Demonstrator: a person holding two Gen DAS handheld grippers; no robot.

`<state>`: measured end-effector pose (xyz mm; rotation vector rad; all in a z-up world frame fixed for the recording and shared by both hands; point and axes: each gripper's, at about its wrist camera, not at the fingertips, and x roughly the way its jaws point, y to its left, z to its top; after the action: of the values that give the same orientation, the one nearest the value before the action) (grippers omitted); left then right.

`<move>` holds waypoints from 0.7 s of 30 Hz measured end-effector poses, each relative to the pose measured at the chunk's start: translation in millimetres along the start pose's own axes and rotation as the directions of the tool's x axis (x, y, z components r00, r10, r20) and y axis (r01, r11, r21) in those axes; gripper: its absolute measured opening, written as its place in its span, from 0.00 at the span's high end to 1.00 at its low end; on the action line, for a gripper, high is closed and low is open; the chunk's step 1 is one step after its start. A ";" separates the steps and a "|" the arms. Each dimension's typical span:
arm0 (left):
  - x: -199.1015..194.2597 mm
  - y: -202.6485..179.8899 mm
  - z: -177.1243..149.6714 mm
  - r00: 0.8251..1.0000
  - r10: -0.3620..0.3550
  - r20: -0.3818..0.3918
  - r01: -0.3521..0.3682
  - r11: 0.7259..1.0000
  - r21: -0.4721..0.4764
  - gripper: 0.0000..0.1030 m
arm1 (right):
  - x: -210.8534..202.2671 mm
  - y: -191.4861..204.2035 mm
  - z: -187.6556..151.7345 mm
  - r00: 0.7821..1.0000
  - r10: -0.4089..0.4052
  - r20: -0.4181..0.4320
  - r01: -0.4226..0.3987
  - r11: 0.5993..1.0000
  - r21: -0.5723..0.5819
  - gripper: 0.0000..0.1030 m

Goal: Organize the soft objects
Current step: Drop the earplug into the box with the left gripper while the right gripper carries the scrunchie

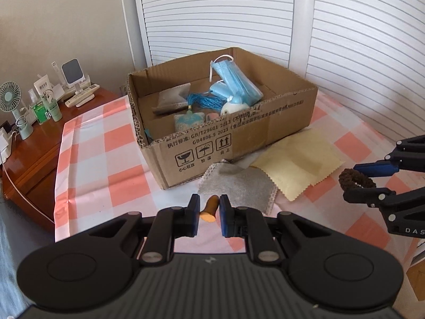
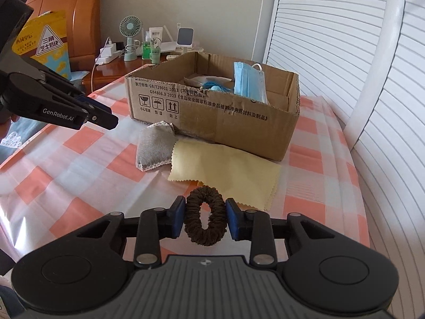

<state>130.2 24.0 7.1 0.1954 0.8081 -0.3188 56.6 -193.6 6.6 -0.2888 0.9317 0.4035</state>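
Note:
My right gripper [image 2: 205, 212] is shut on a brown hair scrunchie [image 2: 205, 214], held above the checkered table; it also shows in the left wrist view [image 1: 356, 180]. My left gripper [image 1: 209, 207] holds a small brown and orange object [image 1: 209, 208] between its pads; in the right wrist view the left gripper [image 2: 106, 118] hovers at the left. A cardboard box [image 1: 239, 143] holds blue face masks [image 1: 236, 79], a tassel and a grey pouch. In front of it lie a grey pouch [image 1: 239, 186] and a yellow cloth [image 1: 300, 164].
A wooden nightstand [image 1: 34, 143] at the left carries a small fan [image 1: 10, 98], bottles and remotes. White louvred doors [image 1: 212, 13] stand behind the box. A yellow snack bag [image 2: 47, 42] leans by the headboard.

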 end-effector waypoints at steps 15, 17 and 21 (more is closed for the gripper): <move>4.8 17.5 76.6 0.994 0.030 0.103 -0.032 0.999 0.020 0.87 | -28.0 -17.5 42.2 0.996 0.020 0.087 -0.013 0.997 -0.073 0.64; 14.1 21.9 86.6 0.994 0.039 0.102 -0.041 0.999 0.017 0.87 | -28.6 -20.4 47.7 0.995 0.016 0.095 -0.009 0.997 -0.080 0.64; 32.6 32.0 101.3 0.994 0.055 0.091 -0.055 0.998 -0.003 0.86 | -28.1 -24.3 55.7 0.994 0.011 0.105 -0.003 0.996 -0.084 0.64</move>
<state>231.0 17.8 53.3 0.2011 0.7114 -0.2736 92.6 -198.3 62.9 -0.3379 0.8138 0.4609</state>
